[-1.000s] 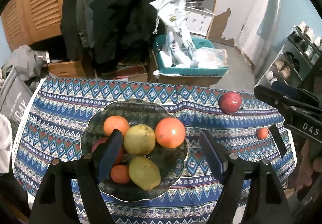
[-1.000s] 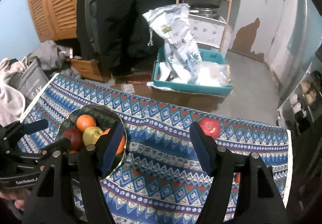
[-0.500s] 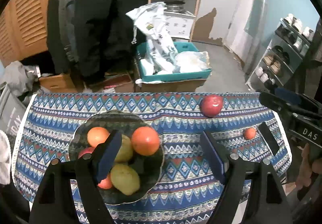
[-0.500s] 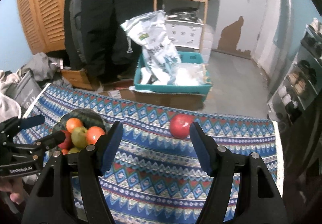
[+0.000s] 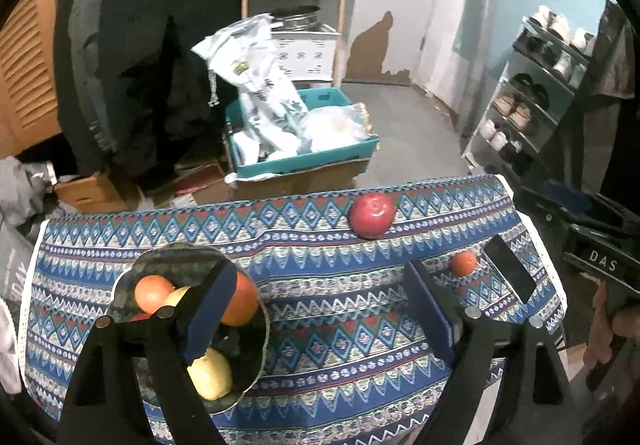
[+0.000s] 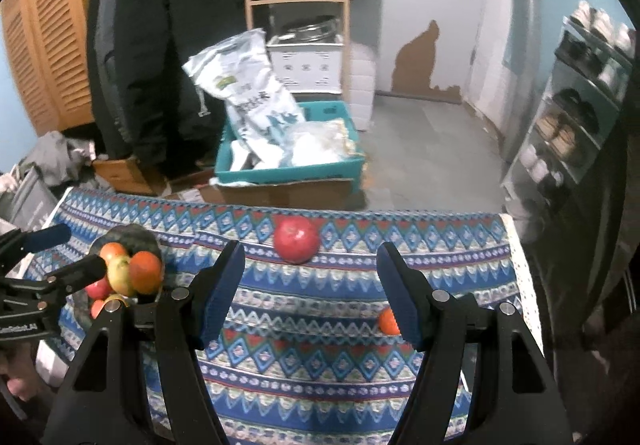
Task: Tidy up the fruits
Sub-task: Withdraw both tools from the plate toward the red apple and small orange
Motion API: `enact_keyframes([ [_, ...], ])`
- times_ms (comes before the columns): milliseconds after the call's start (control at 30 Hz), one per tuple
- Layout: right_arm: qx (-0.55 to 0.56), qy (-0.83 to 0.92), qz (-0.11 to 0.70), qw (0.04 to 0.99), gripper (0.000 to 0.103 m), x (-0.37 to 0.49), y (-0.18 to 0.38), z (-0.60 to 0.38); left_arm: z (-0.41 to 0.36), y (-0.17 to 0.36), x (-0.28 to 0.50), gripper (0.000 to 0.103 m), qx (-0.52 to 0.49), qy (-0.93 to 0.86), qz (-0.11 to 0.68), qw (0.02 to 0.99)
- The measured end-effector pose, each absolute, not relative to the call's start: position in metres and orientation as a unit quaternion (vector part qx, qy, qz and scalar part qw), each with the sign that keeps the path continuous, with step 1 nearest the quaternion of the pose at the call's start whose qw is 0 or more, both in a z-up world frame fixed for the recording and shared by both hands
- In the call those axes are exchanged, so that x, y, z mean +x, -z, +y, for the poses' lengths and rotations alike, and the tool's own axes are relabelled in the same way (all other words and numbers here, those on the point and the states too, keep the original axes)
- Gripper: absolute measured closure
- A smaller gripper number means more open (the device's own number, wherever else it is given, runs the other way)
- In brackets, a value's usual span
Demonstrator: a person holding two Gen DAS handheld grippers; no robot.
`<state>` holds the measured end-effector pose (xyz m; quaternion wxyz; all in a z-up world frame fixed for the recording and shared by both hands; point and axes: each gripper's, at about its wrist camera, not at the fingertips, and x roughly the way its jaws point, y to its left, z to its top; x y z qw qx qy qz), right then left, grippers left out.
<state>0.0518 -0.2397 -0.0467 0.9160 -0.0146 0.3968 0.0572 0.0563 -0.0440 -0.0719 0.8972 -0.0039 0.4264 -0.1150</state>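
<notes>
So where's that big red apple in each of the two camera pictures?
Left wrist view: the red apple lies right of centre, near the far edge of the patterned tablecloth.
Right wrist view: the red apple lies near centre, by the same far edge.
Shared landmark: the teal crate on the floor behind.

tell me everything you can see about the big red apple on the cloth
The big red apple is round, glossy and deep red with paler speckling and a small dimple on top. It sits upright and alone on the patterned tablecloth, near the far edge, apart from the fruit bowl and the small orange. Neither hand-held gripper touches it.
</notes>
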Motion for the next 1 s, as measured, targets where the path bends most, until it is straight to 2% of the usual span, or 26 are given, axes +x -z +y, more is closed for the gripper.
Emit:
enact_keyframes([
  [633,0.02,-0.01,0.419,0.908,0.034,0.05,0.071,-0.307,-0.093,0.096,0.076,0.017,0.024,0.135,0.454,0.88],
  [1000,0.024,0.004,0.47,0.882,0.034,0.071,0.121,-0.322,-0.103,0.137,0.097,0.017,0.033,0.12,0.49,0.863],
])
